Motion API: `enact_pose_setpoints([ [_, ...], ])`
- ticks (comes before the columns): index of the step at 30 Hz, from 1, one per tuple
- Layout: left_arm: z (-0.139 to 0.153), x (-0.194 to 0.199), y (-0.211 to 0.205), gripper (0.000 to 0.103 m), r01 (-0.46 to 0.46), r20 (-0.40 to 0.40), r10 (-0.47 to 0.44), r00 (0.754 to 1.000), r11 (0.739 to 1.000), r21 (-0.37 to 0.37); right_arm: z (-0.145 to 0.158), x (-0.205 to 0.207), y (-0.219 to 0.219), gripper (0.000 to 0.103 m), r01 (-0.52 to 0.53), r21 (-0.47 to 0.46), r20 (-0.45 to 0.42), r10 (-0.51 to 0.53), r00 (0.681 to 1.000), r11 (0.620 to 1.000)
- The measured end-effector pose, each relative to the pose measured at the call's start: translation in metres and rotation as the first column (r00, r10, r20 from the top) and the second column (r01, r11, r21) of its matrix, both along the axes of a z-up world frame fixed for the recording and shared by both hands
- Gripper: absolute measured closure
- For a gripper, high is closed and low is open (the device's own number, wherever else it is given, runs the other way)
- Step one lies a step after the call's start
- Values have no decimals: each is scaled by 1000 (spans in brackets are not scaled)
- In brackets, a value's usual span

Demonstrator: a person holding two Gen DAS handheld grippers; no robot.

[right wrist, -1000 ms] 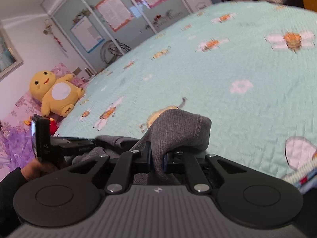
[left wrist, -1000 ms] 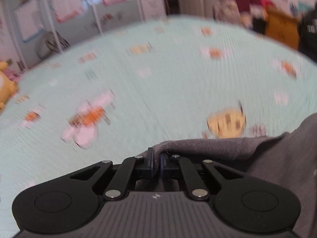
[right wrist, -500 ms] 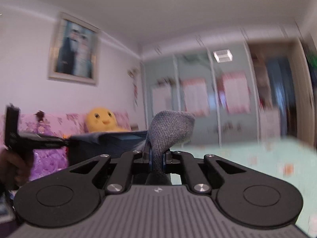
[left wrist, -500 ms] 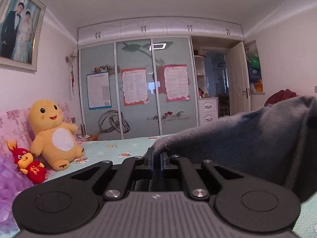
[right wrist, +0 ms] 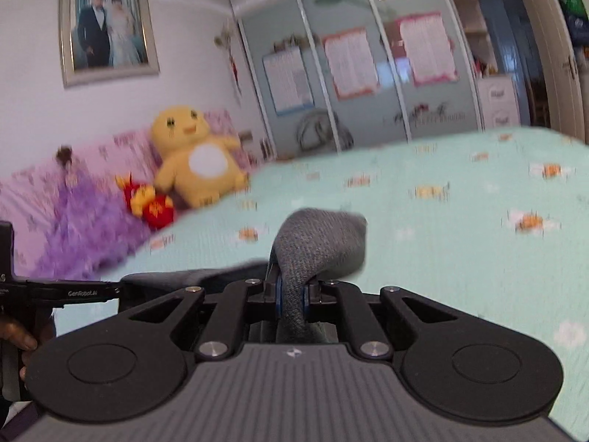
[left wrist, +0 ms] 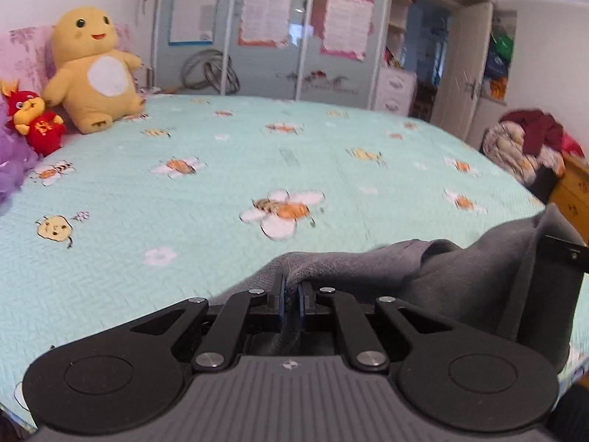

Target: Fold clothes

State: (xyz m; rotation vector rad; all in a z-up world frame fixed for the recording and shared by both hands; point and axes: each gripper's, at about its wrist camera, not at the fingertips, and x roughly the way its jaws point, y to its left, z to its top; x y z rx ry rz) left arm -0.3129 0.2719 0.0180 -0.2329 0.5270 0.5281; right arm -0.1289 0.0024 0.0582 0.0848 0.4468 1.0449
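Note:
A grey knit garment (left wrist: 460, 280) hangs between my two grippers above the mint-green bedspread (left wrist: 184, 202). My left gripper (left wrist: 292, 291) is shut on one edge of it; the cloth drapes off to the right, where part of the other gripper's body (left wrist: 563, 254) shows. My right gripper (right wrist: 292, 294) is shut on another edge; a grey fold (right wrist: 320, 239) bulges above its fingers. The left gripper's body (right wrist: 62, 293) and the hand holding it show at the left of the right wrist view. The lower part of the garment is hidden.
A yellow plush toy (left wrist: 92, 70) and a small red plush (left wrist: 35, 121) sit at the head of the bed by purple-pink pillows (right wrist: 73, 213). A mirrored wardrobe (left wrist: 276, 29) stands behind. A pile of clothes (left wrist: 526, 147) lies at the right by a wooden cabinet (left wrist: 574, 191).
Both grippers lifted the grey garment off the bedspread, tipped up toward the wardrobe, then came partly back down over the bed. Both stayed shut on the cloth.

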Motion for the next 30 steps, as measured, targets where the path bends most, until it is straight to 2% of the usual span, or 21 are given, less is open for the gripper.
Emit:
enact_pose_setpoints([
  [4,-13,2,-6,92,27,-48,-26,999,1000,14,-20,-7,-6,92,7,-39,-39,-8,999,999],
  [5,-16,3,-8,87,34,-60,-32,998,999,17,-28,-9,-7,91,16,-46,-56,-19,998,999],
  [8,-30,4,-14,55,44,-103,-39,994,998,47,-53,-11,-12,83,61,-94,-130,-73,989,994],
  [9,-36,4,-16,51,47,-117,-40,992,998,51,-61,-10,-14,82,70,-109,-162,-87,983,992],
  [11,-48,7,-18,50,46,-161,-38,986,998,44,-76,-9,-19,77,75,-120,-225,-101,969,990],
  [15,-62,13,-17,38,30,-219,-25,975,999,20,-92,-11,-26,51,94,-127,-289,-127,949,987],
  [19,-68,15,-20,36,32,-247,-26,969,999,22,-100,-14,-26,40,103,-139,-331,-144,933,985],
  [22,-68,16,-22,35,32,-255,-25,967,999,22,-103,-19,-21,40,93,-144,-331,-137,934,985],
  [23,-68,16,-23,35,32,-255,-25,967,999,23,-103,-19,-22,43,86,-148,-321,-130,938,985],
  [24,-67,15,-25,35,33,-255,-25,967,999,24,-101,-20,-21,54,77,-150,-309,-121,944,986],
  [25,-67,15,-25,35,33,-253,-26,967,999,24,-100,-21,-20,57,70,-153,-297,-113,948,986],
  [27,-66,15,-26,34,33,-251,-26,968,999,21,-96,-24,-17,73,63,-158,-276,-105,955,986],
  [30,-66,16,-27,34,34,-248,-28,968,999,20,-92,-27,-13,73,57,-164,-255,-99,962,985],
])
